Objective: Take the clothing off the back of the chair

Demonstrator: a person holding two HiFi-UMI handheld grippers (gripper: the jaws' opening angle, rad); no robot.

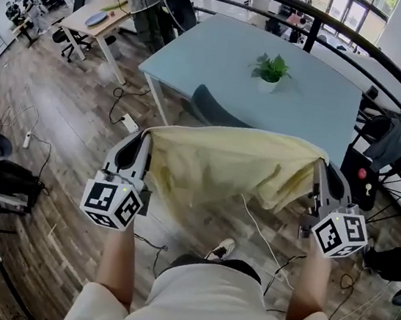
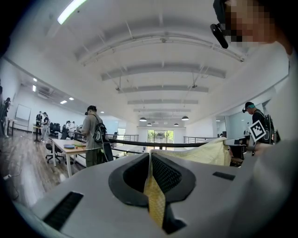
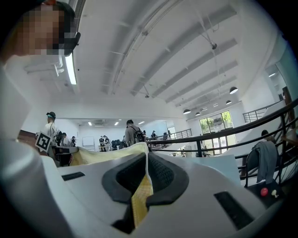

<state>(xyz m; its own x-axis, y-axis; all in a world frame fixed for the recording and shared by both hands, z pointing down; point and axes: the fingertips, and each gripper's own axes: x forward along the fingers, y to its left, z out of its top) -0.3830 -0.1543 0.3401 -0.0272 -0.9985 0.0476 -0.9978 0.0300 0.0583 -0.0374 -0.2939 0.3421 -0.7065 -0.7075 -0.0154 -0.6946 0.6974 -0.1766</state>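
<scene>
Holding the pale yellow fabric garment stretched in the air, the left gripper and right gripper each have jaws clamped on an upper corner. It hangs clear of the grey chair back. Firm, level grips should stop any sagging or snagging.

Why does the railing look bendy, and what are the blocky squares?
Head view: the wide lens bends the railing. Left gripper view: dark rounded corners, a glaring ceiling light, squares added to hide a face. Right gripper view: the same.
</scene>
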